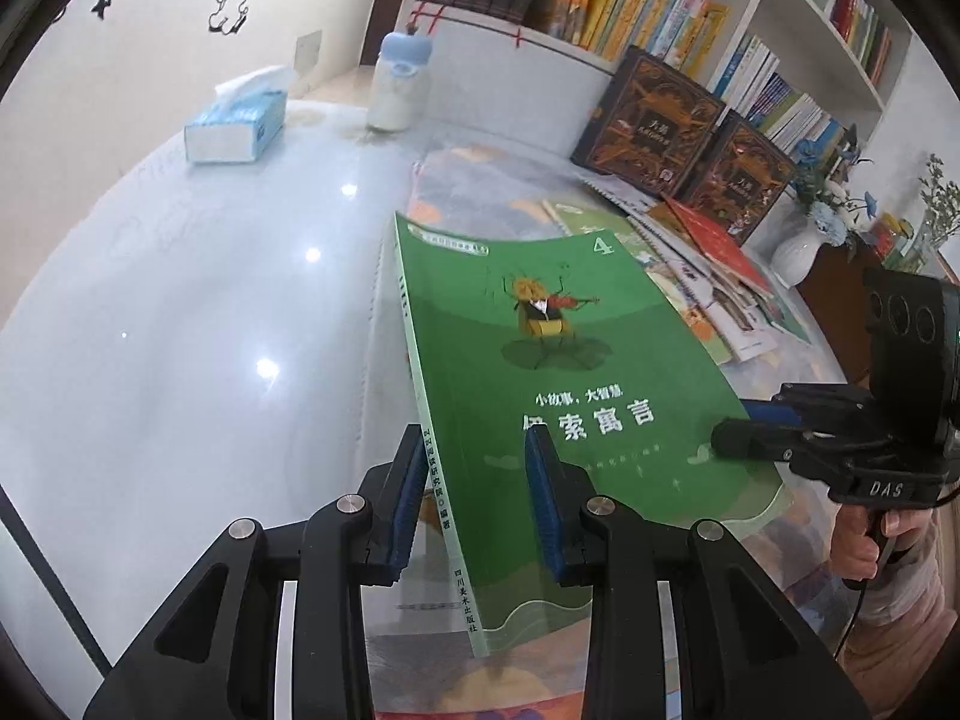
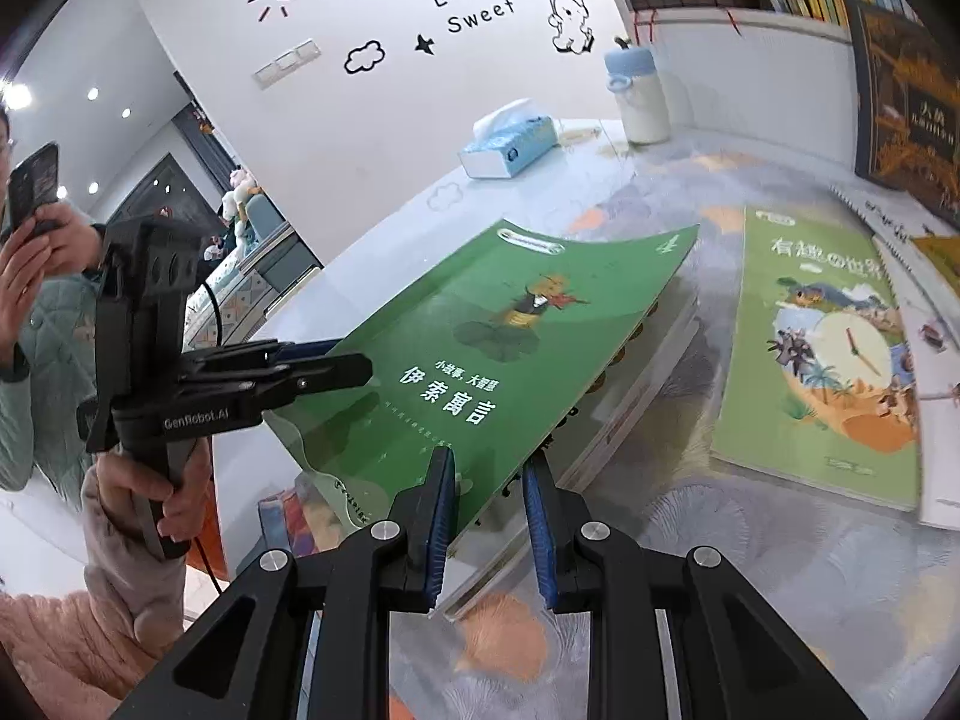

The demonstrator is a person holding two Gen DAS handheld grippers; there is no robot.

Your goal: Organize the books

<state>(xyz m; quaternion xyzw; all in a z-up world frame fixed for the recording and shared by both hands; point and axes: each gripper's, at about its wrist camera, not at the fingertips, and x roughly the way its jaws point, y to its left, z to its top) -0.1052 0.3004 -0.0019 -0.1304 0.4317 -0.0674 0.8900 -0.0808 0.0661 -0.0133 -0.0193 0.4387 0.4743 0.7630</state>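
green book held by both claws above the tabletop

at far left in the right wrist view a person holds up a phone (image 2: 33,186). next comes the left claw (image 2: 354,367), gripped by a hand (image 2: 174,498) in a pink sleeve; its narrow jaws pinch the spine edge of the green book (image 2: 480,354). in the left wrist view the same left claw (image 1: 474,510) shows blue pads nearly closed, one on each side of the book (image 1: 540,372) near its spine, pressing it.

the book is off the tabletop (image 1: 180,330), tilted, its cover bowed between the two grips. under it in the right wrist view lies a stack of spiral books (image 2: 648,372).

the right claw (image 2: 489,531) has its pads close together on the book's near edge, holding it. in the left wrist view that right claw (image 1: 729,435) grips the book's right edge.

further back on the tabletop stand a tissue box (image 1: 237,126) and a bottle (image 1: 401,84) with a blue cap. to the right lie a second green book (image 2: 822,348) and more loose books (image 1: 708,276), with two dark boxed volumes (image 1: 690,138) leaning on the bookshelf (image 1: 750,18). a white vase (image 1: 795,252) of flowers stands at far right.
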